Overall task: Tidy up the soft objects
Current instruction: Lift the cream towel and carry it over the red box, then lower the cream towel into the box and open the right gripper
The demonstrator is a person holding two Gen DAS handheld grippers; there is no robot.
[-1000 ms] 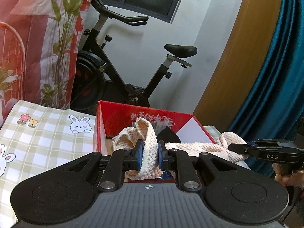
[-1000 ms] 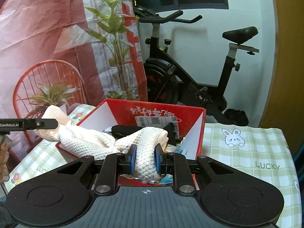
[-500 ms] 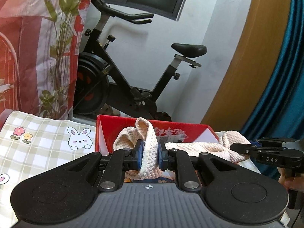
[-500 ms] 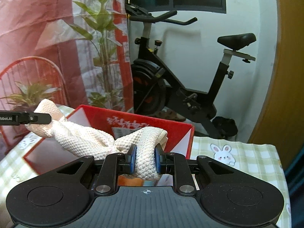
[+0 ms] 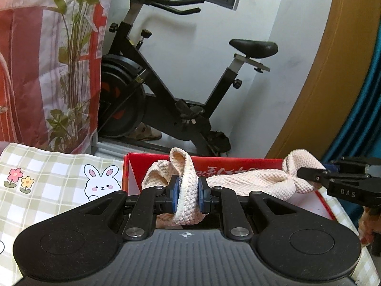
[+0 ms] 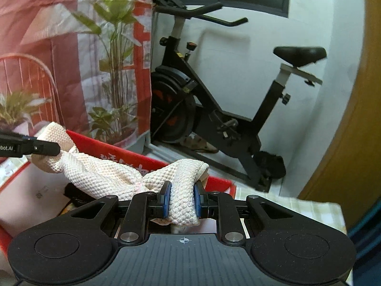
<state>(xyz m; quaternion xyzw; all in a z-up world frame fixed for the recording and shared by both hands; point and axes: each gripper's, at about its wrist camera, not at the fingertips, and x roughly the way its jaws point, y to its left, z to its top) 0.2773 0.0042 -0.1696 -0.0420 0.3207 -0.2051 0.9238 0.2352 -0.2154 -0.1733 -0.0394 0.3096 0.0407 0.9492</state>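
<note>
The left gripper (image 5: 187, 196) is pinching one end of a cream towel (image 5: 250, 181) between its blue-padded jaws, the cloth bunching into a thick fold that is looping up above the pads. The right gripper (image 6: 182, 200) is pinching the other end in the same way, its jaws pressing on a rolled wad of towel (image 6: 107, 176). The towel is hanging stretched between the two grippers, sagging and twisting a little in the middle, above a red box (image 5: 214, 164). Its weave is looking coarse and bumpy, like a waffle or popcorn knit, soft and thick, with rounded hemmed edges.

The box is open-topped cardboard, red outside with white inner walls and printed white characters along its far wall; something dark is lying inside, too hidden to tell. The box is sitting on the surface under a checked green-and-white cloth (image 5: 54, 183) printed with a rabbit and small flowers, near the surface's far edge.

Beyond it a black exercise bike (image 5: 166, 95) is standing against a white wall, with a red-and-white plastic sheet (image 5: 35, 47) and leafy plants to the left.
</note>
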